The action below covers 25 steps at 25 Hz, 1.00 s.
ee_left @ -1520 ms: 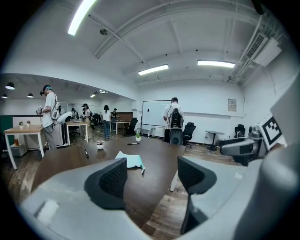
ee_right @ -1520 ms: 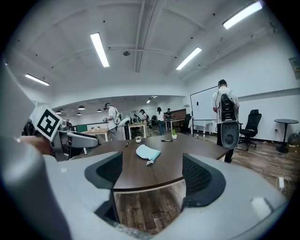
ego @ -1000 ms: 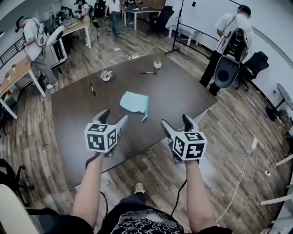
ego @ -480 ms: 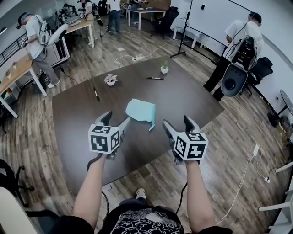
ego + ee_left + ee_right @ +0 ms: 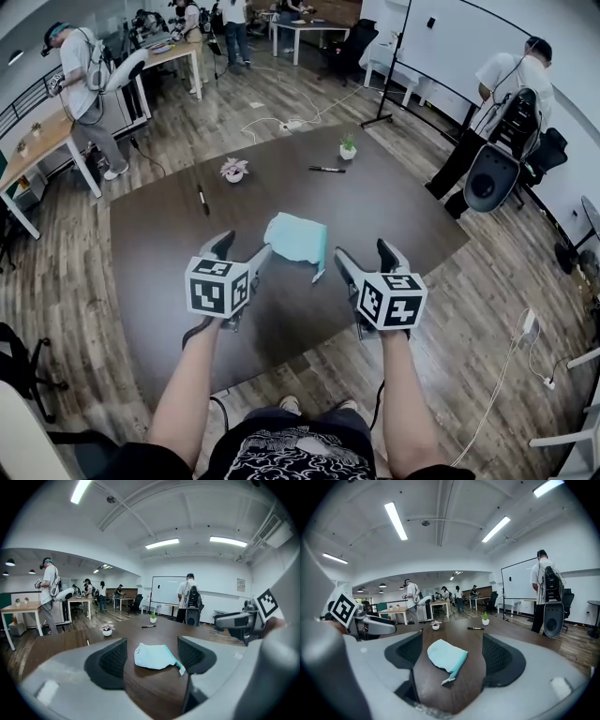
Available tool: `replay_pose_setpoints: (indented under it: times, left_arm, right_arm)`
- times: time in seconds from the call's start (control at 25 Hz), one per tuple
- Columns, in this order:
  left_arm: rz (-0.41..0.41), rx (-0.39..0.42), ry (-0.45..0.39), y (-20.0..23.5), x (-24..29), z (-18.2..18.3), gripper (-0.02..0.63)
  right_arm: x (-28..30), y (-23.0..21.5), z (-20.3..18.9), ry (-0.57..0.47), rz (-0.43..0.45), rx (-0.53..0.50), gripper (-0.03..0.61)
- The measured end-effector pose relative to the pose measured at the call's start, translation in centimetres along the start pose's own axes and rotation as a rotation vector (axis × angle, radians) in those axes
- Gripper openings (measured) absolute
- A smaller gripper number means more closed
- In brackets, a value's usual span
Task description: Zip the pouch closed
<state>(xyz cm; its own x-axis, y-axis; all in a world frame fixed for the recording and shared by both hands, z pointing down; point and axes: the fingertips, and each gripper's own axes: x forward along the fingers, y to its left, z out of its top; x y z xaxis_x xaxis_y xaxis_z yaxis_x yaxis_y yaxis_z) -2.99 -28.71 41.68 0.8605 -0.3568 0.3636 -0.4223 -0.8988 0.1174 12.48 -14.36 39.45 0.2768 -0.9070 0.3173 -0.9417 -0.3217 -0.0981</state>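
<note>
A light blue pouch (image 5: 296, 238) lies flat on the dark brown table (image 5: 169, 244), its teal zip edge toward the right and a white pull tab (image 5: 319, 276) at the near end. The pouch (image 5: 153, 656) shows ahead between the left jaws, and the pouch (image 5: 446, 658) also lies ahead of the right jaws. My left gripper (image 5: 236, 255) is open, hovering just short of the pouch's left side. My right gripper (image 5: 366, 258) is open too, just right of the pull tab. Neither touches the pouch.
Two small potted plants (image 5: 233, 169) (image 5: 348, 145) and two pens (image 5: 202, 199) (image 5: 327, 170) sit farther back on the table. A person with a backpack and a round seat (image 5: 492, 178) stand past the table's right corner. Other people and desks fill the back of the room.
Both grippers and the view have moved forward toward the table; the pouch now lies closer, between the two grippers. Both stay open.
</note>
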Motion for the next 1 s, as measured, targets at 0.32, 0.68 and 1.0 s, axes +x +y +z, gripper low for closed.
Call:
replay_pose_setpoints:
  times: [0.32,0.68,1.0]
  left_arm:
    - [0.04,-0.009,-0.009,1.6,2.7,0.3,0.337]
    - [0.168,-0.047,-0.012,2.8,4.6,0.8,0.337]
    - [0.29,-0.109,-0.025,2.0,6.0,1.9,0.337]
  right_arm:
    - [3.8,-1.1,0.1,0.001,0.047,-0.012,0.39]
    - [8.6,-2.7,1.4,0.02,0.178,-0.041,0.39]
    - [11.6,-5.7,3.2,0.038,0.297,-0.065,0.39]
